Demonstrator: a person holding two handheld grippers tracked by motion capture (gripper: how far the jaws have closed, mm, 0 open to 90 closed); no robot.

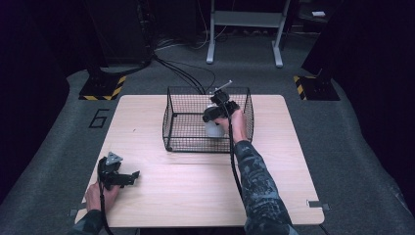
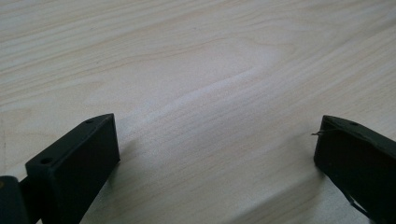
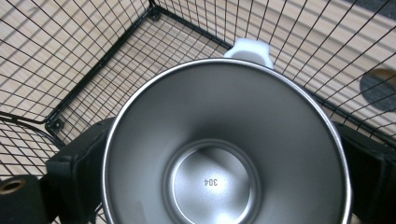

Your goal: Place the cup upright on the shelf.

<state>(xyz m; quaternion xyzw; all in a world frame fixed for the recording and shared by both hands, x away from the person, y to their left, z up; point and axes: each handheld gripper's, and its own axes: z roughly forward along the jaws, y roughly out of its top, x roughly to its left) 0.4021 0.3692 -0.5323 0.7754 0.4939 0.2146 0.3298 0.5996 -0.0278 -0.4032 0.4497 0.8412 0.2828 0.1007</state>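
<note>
While the right forearm stretches forward from the near edge of the table (image 1: 161, 205), its patterned sleeve (image 1: 257, 186) runs diagonally up to the wire basket (image 1: 171, 117).

Item: right hand (image 1: 237, 122). Reaches over the basket's near wall, holding the right gripper (image 1: 215, 113) inside, tipped downward.

Item: right gripper (image 3: 219, 154). Jaws sit against both outer sides of a mug (image 3: 224, 149), clamped on it; a cable trails back along the forearm.

Item: mug (image 1: 214, 128). White outside, steel inside, "304" stamped on the bottom. Its mouth faces the right gripper's camera, a white handle (image 3: 248, 50) on the far side. Located within the basket, toward its right half; whether it touches the basket floor cannot be told.

Item: basket. Black wire, rectangular, at the middle of the table's far edge.

Item: left hand (image 1: 100, 196). Rests near the table's near left corner, holding the left gripper (image 1: 128, 178).

Item: left gripper (image 2: 217, 154). Jaws wide apart, nothing between, low over bare wood.
</note>
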